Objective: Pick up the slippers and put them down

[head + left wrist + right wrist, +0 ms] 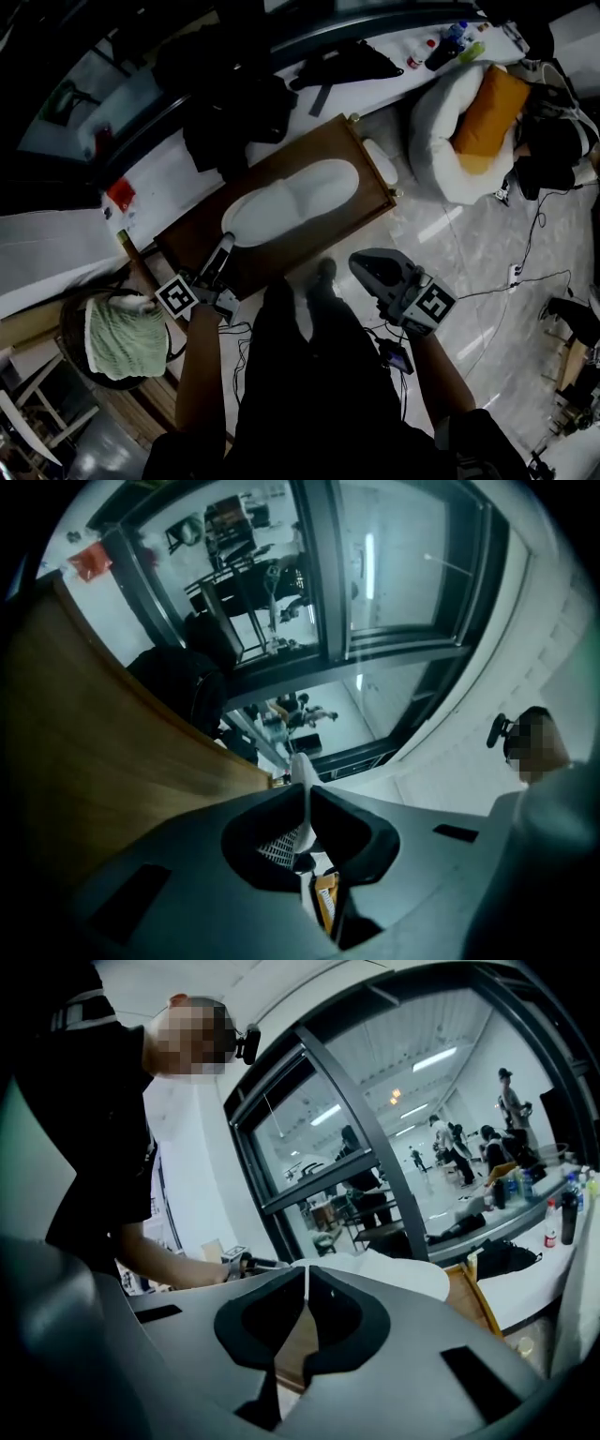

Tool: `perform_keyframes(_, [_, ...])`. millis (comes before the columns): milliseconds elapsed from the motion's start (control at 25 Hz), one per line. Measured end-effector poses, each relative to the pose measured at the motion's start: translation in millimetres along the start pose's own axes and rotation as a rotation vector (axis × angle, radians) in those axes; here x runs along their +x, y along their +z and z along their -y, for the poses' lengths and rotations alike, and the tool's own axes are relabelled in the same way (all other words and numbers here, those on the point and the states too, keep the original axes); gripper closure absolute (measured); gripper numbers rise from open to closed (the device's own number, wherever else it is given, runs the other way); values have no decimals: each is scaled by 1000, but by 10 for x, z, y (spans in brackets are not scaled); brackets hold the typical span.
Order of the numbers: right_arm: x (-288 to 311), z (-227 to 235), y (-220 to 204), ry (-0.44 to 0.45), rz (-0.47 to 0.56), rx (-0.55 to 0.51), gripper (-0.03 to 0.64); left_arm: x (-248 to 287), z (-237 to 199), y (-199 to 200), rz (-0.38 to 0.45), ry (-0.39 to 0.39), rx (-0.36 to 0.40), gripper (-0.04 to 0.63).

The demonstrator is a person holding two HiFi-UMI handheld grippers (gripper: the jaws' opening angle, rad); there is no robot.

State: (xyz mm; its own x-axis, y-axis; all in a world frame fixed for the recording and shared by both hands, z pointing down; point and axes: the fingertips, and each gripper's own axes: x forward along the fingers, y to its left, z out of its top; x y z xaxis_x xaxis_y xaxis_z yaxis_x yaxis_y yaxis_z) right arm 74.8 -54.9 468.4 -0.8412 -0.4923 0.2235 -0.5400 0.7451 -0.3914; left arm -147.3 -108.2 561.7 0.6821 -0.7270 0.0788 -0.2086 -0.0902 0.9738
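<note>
A pair of white slippers [291, 202] lies lengthways over a brown wooden tray [314, 141]. My left gripper [228, 246] is at the slippers' near left end. In the left gripper view it [305, 794] is shut on a thin white slipper edge [302, 769] that sticks up between its tips, with the wooden tray [84, 761] to its left. My right gripper [356, 264] hangs over the floor, apart from the slippers. In the right gripper view its jaws [307, 1274] are shut, and the white slipper [394, 1274] shows just beyond them.
A white beanbag with an orange cushion [469, 122] sits at the back right, with bottles [450, 42] on the ledge behind it. Black bags [234, 112] lie on the white ledge. A basket with a green cloth [117, 337] stands at the left. Cables [534, 272] cross the tiled floor.
</note>
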Motion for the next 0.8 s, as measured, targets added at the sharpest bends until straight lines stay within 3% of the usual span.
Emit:
perform_keyframes(240, [-153, -182, 529, -9, 48, -111, 591, -97, 814, 317, 69, -124, 36, 561])
perform_keyframes(480, [-272, -354, 1288, -12, 143, -254, 591, -95, 1699, 627, 97, -230, 131, 561])
perform_keyframes(640, [-236, -555, 1790, 18, 267, -320, 591, -82, 2186, 840, 123, -310, 173, 561])
perform_keyframes(800, [-231, -692, 1988, 31, 325, -371, 591, -132, 2594, 967, 147, -377, 217, 561])
